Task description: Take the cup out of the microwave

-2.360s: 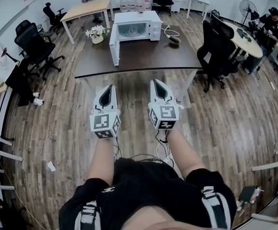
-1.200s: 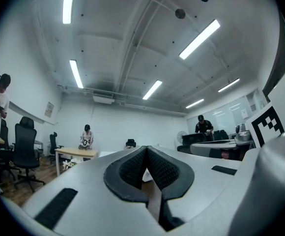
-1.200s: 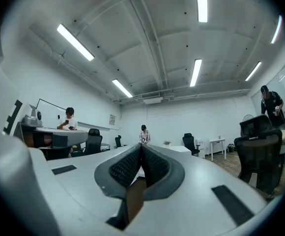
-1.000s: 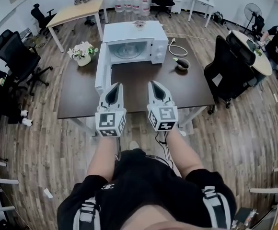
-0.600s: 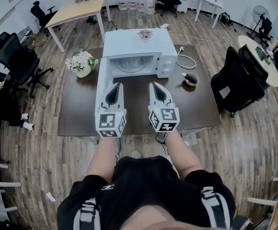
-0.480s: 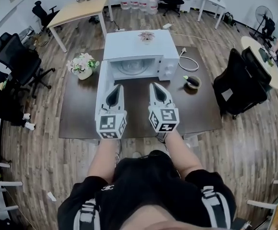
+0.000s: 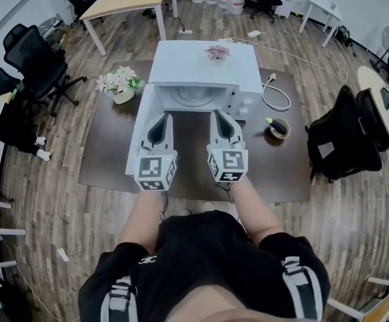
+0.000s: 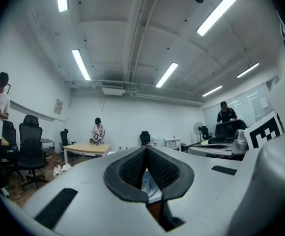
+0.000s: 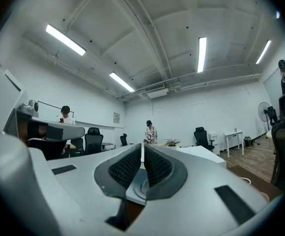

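R gripper (image 9: 142, 157): 2 jaws shut, nothing btwn. White microwave (image 9: 201, 155) just ahead. Bkgd: office chair (image 9: 200, 135), fan (image 9: 265, 113), person (image 9: 150, 131).

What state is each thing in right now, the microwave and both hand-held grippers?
White microwave: door open, swung out to the left.
Left hand-held gripper: jaws shut, nothing between them.
Right hand-held gripper: jaws shut, nothing between them.
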A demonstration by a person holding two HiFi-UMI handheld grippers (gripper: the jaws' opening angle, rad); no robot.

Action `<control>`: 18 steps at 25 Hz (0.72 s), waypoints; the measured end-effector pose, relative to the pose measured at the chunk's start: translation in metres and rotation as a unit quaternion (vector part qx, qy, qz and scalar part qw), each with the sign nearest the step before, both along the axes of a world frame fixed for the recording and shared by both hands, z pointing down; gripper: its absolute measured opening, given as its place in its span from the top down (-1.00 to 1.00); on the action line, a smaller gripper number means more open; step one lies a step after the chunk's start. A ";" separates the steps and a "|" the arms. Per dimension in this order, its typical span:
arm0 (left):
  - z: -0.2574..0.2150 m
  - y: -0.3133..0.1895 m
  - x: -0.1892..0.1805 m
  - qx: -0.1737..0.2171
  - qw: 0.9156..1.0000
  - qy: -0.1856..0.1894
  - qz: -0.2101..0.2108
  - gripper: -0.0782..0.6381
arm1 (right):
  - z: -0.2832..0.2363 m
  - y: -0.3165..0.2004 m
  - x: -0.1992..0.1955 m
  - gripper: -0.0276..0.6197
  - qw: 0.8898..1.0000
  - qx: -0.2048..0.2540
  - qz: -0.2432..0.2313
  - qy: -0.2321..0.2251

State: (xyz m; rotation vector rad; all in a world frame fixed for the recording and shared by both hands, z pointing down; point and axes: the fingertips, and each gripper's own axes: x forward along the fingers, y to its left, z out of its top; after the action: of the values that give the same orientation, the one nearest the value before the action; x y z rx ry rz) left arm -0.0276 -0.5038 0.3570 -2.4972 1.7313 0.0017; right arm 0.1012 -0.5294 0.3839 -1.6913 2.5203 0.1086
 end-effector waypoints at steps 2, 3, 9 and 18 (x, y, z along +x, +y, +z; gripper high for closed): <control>0.003 -0.004 -0.001 -0.004 1.000 -0.001 -0.008 0.80 | 0.005 -0.010 -0.005 0.66 1.000 -0.002 -0.015 0.001; 0.004 -0.006 -0.003 -0.006 1.000 -0.001 -0.012 0.80 | 0.008 -0.015 -0.008 0.45 1.000 -0.003 -0.022 0.000; 0.019 -0.016 -0.011 -0.021 0.999 0.000 -0.030 0.80 | 0.035 -0.052 -0.028 -0.55 0.999 -0.018 -0.037 0.001; 0.044 -0.027 -0.022 -0.050 0.997 -0.005 -0.059 0.80 | 0.099 -0.123 -0.033 -0.60 0.997 -0.078 0.022 0.017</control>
State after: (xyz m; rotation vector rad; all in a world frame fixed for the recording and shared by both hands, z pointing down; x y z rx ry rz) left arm -0.0500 -0.5311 0.4010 -2.4534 1.9173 -0.1083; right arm 0.0679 -0.6520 0.4827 -1.8162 2.5781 -0.0575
